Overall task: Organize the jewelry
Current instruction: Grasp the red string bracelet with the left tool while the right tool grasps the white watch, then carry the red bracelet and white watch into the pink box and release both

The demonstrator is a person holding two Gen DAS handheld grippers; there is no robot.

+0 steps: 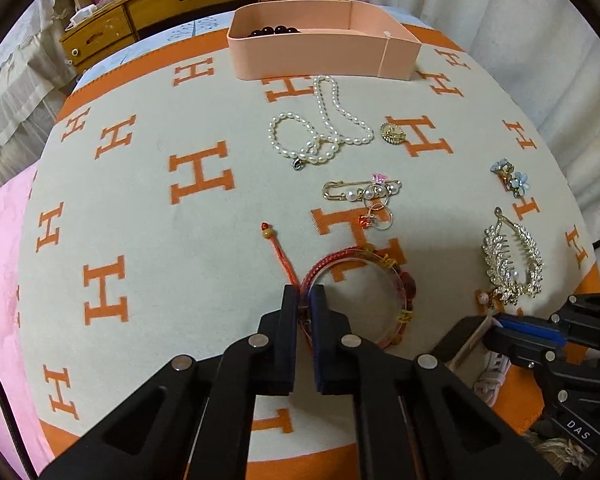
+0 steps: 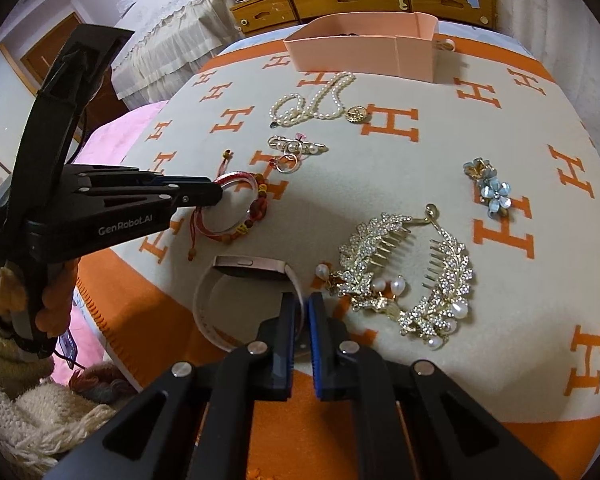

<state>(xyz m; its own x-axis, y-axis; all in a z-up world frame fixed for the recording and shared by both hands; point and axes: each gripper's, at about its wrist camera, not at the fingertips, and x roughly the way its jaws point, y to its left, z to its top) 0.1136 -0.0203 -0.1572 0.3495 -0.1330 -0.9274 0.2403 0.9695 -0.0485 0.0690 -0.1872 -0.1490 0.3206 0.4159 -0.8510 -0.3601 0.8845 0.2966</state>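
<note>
My left gripper (image 1: 304, 300) is pinched onto the near-left rim of the red bangle (image 1: 360, 292), which lies flat on the blanket (image 1: 140, 200). My right gripper (image 2: 300, 308) is closed narrowly on the band of a pink smartwatch (image 2: 252, 268). The peach box (image 1: 324, 46) sits straight ahead at the far edge, beyond the pearl necklace (image 1: 320, 128). I judge both items must travel forward. A wooden dresser (image 1: 188, 0) stands behind.
</note>
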